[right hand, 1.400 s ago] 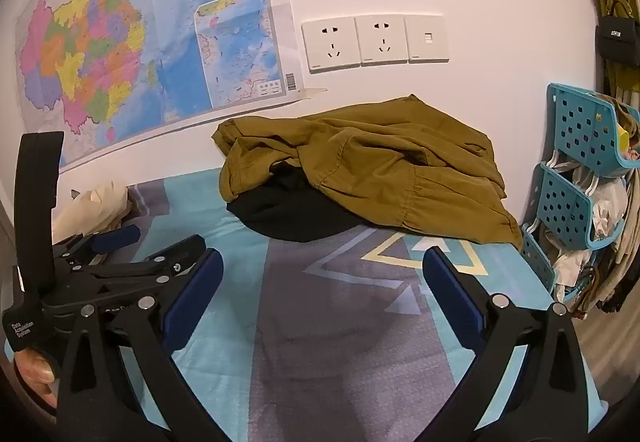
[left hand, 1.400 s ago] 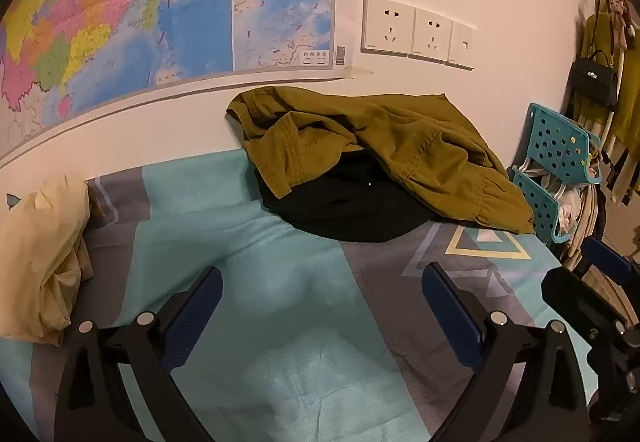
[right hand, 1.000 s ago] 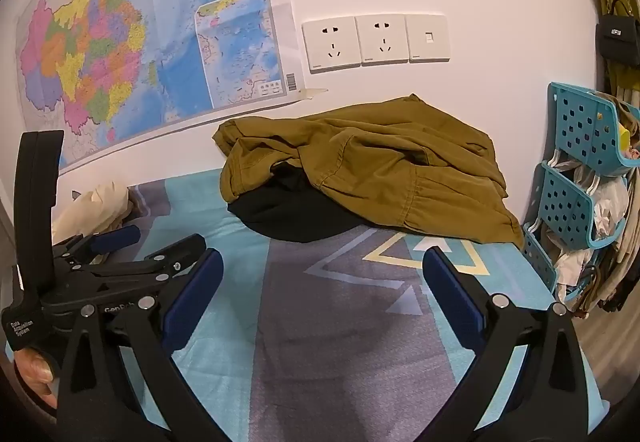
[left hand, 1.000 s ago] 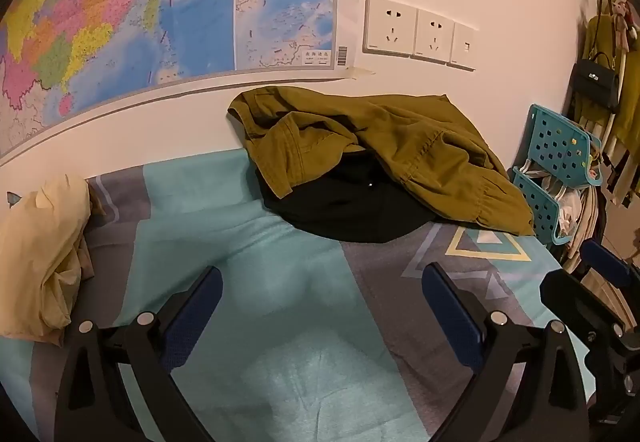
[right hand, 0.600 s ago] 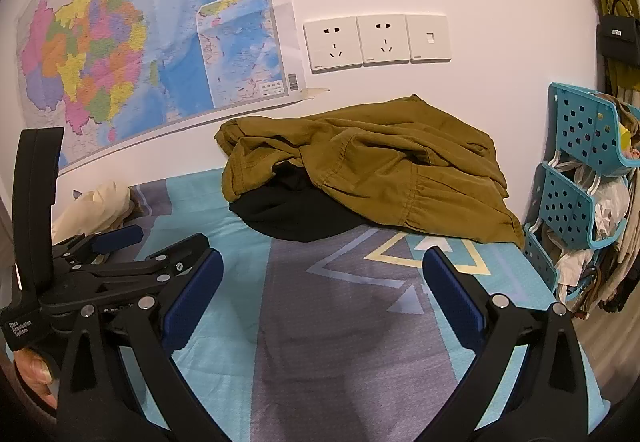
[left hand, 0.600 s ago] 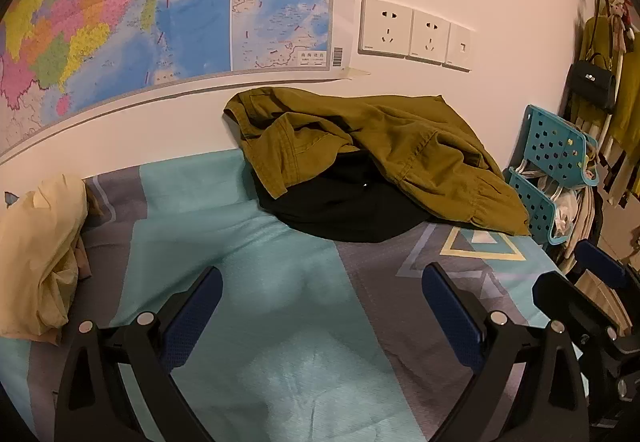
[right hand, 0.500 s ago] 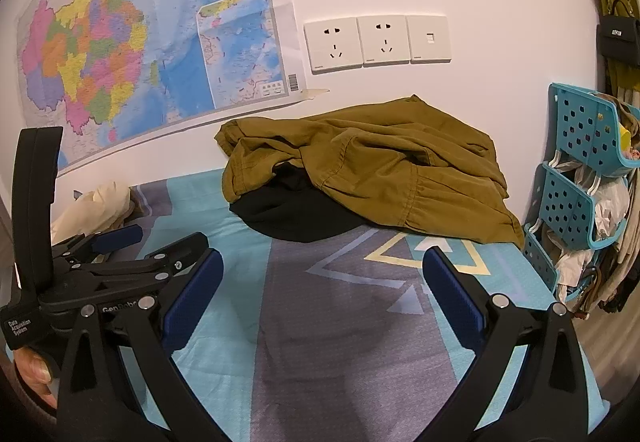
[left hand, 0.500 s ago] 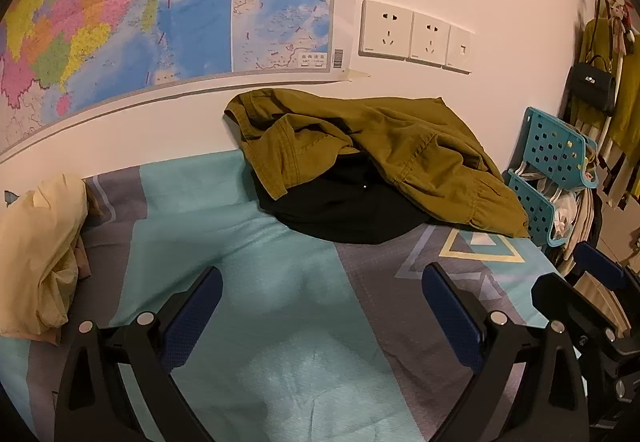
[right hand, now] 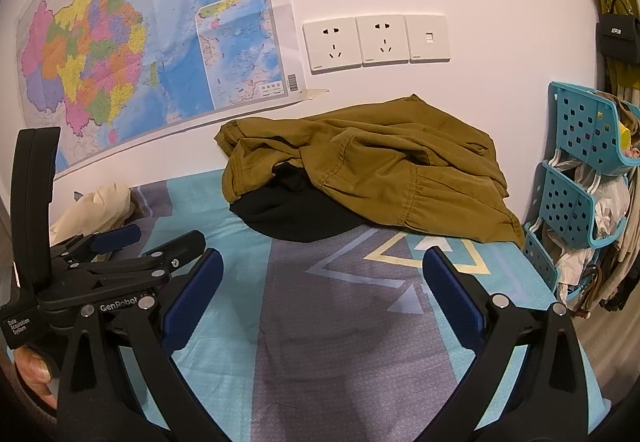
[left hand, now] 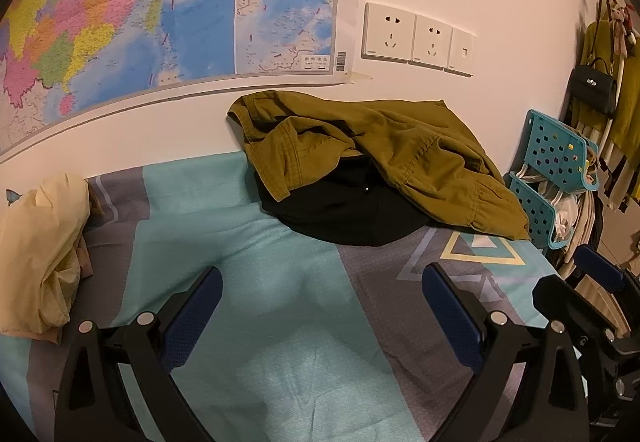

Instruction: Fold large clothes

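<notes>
While both claws hang wide and empty over the bed (left hand: 248, 226), no folding has begun. The green jacket (left hand: 400, 146) lies bunched on a black garment (left hand: 352, 206) by the wall. I think the left claw (left hand: 320, 306) and right claw (right hand: 320, 282) must reach in and spread it. The blue baskets (right hand: 580, 166) hold crumpled things.

An olive-green jacket (left hand: 372, 150) lies crumpled over a black garment (left hand: 352, 210) against the wall under the map (left hand: 160, 22), while the left gripper (left hand: 320, 306) hangs wide-jawed above the teal bedsheet (left hand: 224, 218), a cream bundle (left hand: 40, 242) off left.
</notes>
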Demonstrator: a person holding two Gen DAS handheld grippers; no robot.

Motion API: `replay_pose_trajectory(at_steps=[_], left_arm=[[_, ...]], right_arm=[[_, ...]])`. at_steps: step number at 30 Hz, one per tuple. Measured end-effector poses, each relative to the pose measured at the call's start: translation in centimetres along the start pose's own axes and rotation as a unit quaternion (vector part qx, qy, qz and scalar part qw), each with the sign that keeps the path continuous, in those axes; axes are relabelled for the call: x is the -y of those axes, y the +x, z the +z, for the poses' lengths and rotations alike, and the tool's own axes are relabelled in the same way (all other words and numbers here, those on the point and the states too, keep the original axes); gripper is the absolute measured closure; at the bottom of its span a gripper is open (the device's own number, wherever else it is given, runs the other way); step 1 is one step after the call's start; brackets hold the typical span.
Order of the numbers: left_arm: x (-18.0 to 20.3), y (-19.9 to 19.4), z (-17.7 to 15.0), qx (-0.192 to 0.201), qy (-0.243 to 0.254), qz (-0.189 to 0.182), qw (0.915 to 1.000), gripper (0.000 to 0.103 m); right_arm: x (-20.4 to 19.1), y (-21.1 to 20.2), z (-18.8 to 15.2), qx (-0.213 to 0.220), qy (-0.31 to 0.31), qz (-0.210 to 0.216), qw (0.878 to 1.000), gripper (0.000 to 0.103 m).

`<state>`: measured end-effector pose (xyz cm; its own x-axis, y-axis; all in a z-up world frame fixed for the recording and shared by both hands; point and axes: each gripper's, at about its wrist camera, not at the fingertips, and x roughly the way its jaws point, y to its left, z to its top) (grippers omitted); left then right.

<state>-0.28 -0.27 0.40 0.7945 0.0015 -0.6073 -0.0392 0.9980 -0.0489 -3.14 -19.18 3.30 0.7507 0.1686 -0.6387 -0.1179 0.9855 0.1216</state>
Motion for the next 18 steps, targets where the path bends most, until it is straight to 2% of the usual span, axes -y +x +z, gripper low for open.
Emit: replay_pose_trajectory(at_steps=[18], left_arm=[[-0.21, -0.32, 0.21, 0.003, -0.004, 0.000, 1.0000, 0.007]], right_arm=[[0.07, -0.36, 0.08, 0.004, 0.001, 0.004, 1.000, 0.004]])
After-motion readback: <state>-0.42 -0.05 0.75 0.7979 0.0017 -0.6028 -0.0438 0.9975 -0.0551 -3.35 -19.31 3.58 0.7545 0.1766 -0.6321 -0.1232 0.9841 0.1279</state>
